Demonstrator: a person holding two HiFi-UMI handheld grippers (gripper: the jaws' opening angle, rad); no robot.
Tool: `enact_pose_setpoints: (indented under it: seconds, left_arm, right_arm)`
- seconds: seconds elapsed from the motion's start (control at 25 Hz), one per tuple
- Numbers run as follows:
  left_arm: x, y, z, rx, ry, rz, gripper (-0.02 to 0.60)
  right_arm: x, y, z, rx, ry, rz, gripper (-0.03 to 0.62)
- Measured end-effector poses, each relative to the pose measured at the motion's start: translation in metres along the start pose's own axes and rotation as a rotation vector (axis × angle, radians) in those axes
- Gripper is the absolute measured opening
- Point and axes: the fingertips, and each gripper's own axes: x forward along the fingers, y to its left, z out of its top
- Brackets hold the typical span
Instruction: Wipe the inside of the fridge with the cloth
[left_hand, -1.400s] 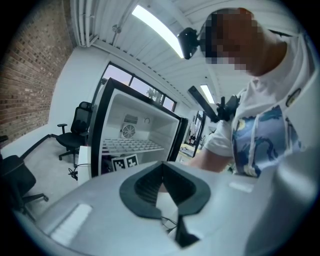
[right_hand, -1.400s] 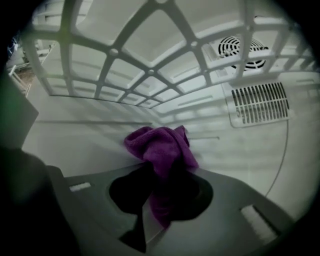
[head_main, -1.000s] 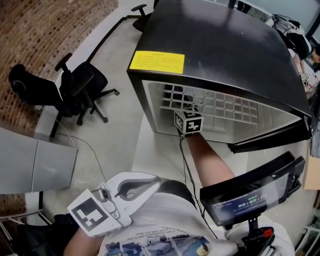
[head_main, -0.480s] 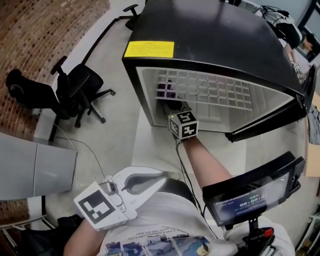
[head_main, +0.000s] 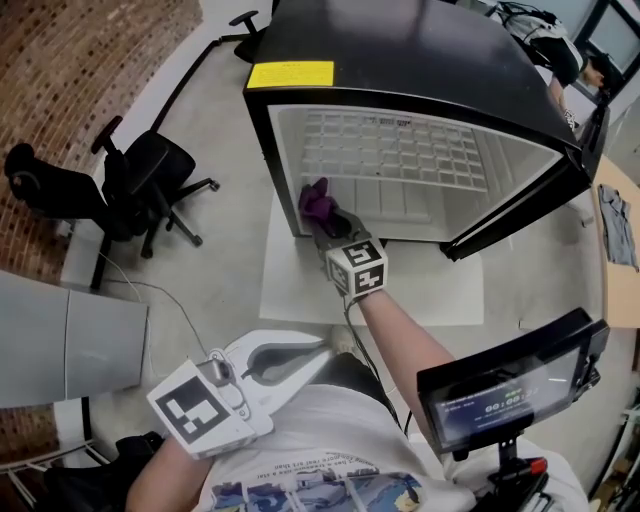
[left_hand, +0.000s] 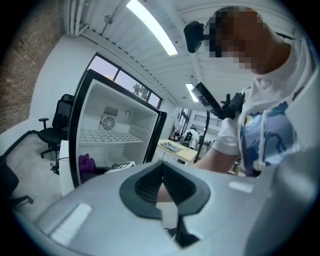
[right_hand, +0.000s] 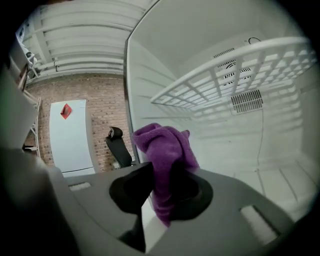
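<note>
The black fridge with the white inside (head_main: 400, 50) has its door swung open to the right; inside there's a white wire shelf (head_main: 400, 150) up high with nothing on it that I can see, plus a slotted vent (right_hand: 246, 101) on the far wall; the floor of the fridge looks bare.

The right gripper (head_main: 328, 218) is at the near left corner of the opening, down low, with the bare forearm stretched straight out from the body; the marker cube sits just outside the fridge mouth. Its jaws are clamped on the fuzzy purple cloth (head_main: 318, 203); the cloth is bunched into a lump that sticks up past the jaw tips, right beside the left inner wall; can't tell if it's actually touching the wall.

The left gripper (head_main: 300, 360) is held low near the torso, well apart from the fridge; its jaws are pressed together with nothing between them.
</note>
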Motion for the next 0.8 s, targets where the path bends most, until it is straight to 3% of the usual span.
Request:
enact_pose_setpoints:
  seconds: [0.36, 0.56, 0.8]
  left_arm:
    - [-0.011, -0.028, -0.016, -0.001, 0.010, -0.060, 0.005]
    - [-0.008, -0.039, -0.020, -0.002, 0.017, -0.104, 0.005]
    - [0.010, -0.043, -0.018, 0.015, 0.023, -0.148, 0.005]
  right_arm:
    - [-0.043, 0.033, -0.011, 0.012, -0.005, 0.000, 0.080]
    - [-0.079, -0.001, -0.008, 0.032, -0.032, -0.116, 0.080]
    - [-0.125, -0.081, 0.005, 0.013, -0.042, -0.312, 0.080]
